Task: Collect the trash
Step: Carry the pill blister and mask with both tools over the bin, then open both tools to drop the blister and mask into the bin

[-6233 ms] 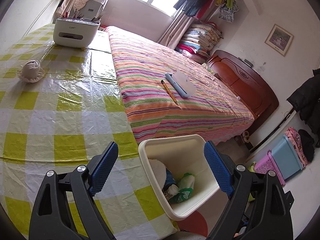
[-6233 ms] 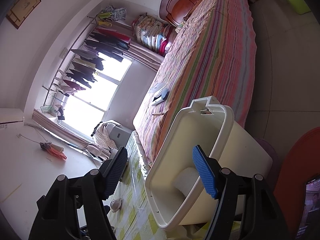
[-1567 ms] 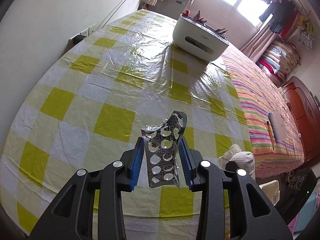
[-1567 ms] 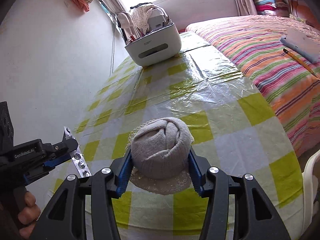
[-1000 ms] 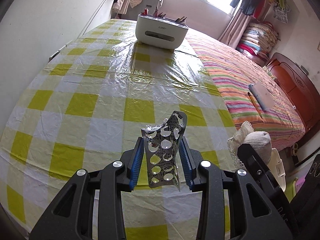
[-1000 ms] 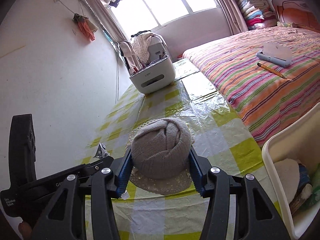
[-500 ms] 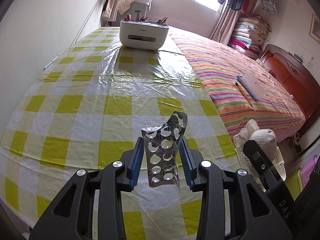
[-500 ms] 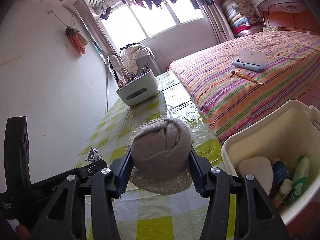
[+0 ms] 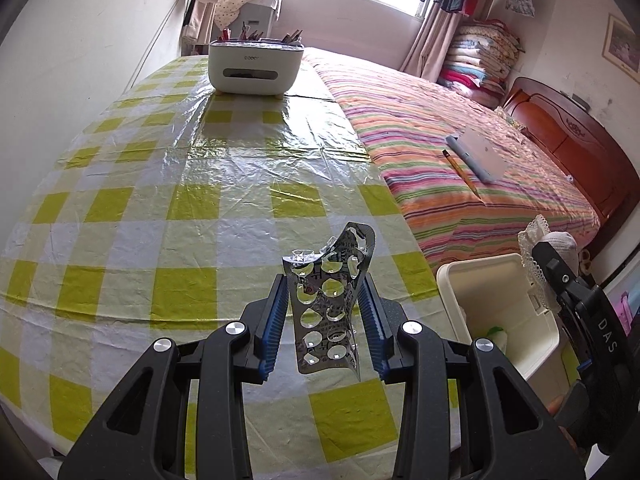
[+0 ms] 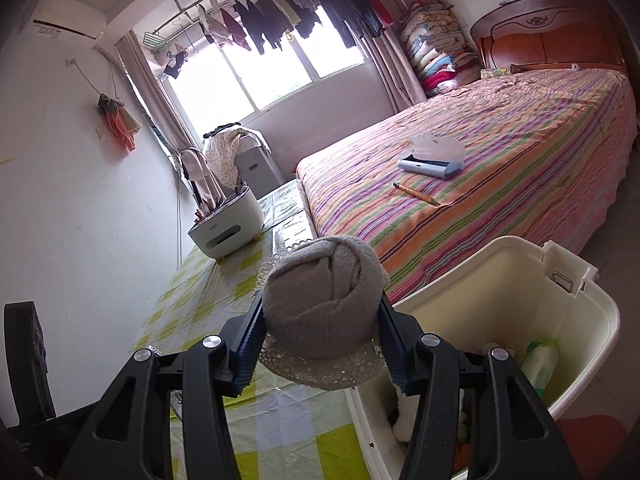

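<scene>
In the left wrist view, our left tool [image 9: 326,322] at lower centre grips a bent, emptied silver pill blister strip [image 9: 328,304] upright between its blue pads, above the yellow-checked bench [image 9: 160,208]. A cream plastic trash bin [image 9: 500,312] sits at lower right.

In the right wrist view, our right tool [image 10: 320,344] at lower centre clamps a rolled grey sock with lace trim [image 10: 320,304], just left of the bin [image 10: 520,280] at lower right.

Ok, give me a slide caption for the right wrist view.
Right gripper clamps a balled grey sock beside the open cream trash bin, checked table and striped bed beyond.
</scene>
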`<state>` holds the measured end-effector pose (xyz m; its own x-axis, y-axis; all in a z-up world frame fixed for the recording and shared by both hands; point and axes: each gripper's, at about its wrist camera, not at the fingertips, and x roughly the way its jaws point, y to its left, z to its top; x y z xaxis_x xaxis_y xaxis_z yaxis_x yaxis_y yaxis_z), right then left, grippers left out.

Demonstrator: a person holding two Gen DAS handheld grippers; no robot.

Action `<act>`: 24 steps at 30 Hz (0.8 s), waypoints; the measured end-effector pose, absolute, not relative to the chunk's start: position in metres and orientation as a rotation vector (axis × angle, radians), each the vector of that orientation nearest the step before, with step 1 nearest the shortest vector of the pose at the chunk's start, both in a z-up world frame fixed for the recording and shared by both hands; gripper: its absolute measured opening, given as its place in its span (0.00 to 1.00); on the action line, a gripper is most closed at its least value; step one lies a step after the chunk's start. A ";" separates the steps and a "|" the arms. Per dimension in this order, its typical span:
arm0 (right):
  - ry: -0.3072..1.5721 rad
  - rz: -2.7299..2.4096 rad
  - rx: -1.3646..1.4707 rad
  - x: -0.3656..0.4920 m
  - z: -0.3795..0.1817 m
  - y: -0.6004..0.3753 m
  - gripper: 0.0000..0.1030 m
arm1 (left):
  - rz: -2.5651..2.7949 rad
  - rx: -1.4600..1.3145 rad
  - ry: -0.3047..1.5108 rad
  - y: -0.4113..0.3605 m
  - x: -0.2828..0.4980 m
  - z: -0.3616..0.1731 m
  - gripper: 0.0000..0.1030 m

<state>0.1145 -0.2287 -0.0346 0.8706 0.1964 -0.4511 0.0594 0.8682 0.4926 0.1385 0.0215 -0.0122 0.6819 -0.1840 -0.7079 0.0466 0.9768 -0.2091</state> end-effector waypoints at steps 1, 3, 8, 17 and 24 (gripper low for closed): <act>0.511 0.058 0.529 0.114 -0.036 -0.236 0.50 | -0.134 -0.180 0.811 0.019 0.138 -0.012 0.35; 0.498 0.023 0.565 0.111 -0.038 -0.249 0.50 | -0.140 -0.175 0.811 0.013 0.138 -0.012 0.35; 0.464 -0.070 0.679 0.101 -0.047 -0.275 0.50 | -0.164 -0.163 0.808 0.000 0.137 -0.010 0.35; 0.524 -0.174 0.762 0.104 -0.062 -0.286 0.63 | -0.215 -0.138 0.804 -0.018 0.131 -0.009 0.35; 0.459 -0.175 0.780 0.093 -0.059 -0.289 0.65 | -0.264 -0.111 0.808 -0.037 0.129 -0.011 0.35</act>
<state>0.0931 -0.2888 -0.0590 0.8877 0.0154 -0.4602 0.3178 0.7027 0.6366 0.1294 -0.0368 -0.0111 0.6605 -0.2747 -0.6988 0.1902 0.9615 -0.1983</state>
